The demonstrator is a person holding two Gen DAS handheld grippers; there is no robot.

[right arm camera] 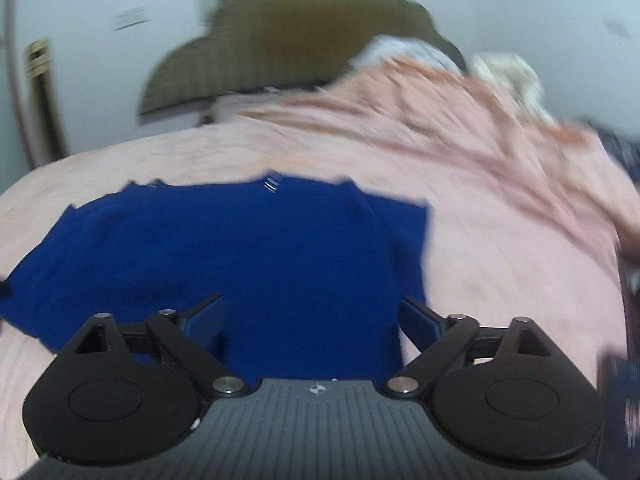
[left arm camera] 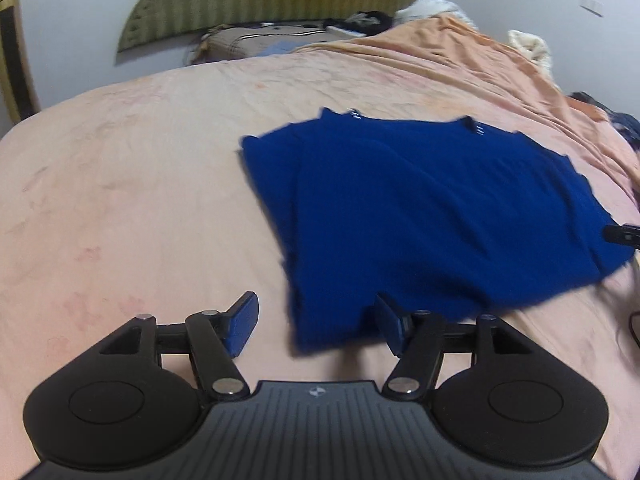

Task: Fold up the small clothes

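Note:
A dark blue garment [left arm camera: 420, 216] lies flat on the pink bed cover [left arm camera: 140, 200], partly folded, with small white marks on its far edge. My left gripper [left arm camera: 316, 328] is open just above the garment's near left corner, and nothing is between its blue pads. In the right wrist view the garment [right arm camera: 240, 264] fills the middle. My right gripper [right arm camera: 312, 320] is open over the garment's near right part, empty. This view is blurred. The tip of the right gripper shows at the right edge of the left wrist view [left arm camera: 624, 235].
An orange-pink blanket [left arm camera: 460, 60] is bunched up at the far right of the bed. A green headboard [left arm camera: 260, 4] and pillows [left arm camera: 256, 42] stand at the far end. A pale cloth [left arm camera: 528, 46] and dark clothes [left arm camera: 624, 120] lie at the right edge.

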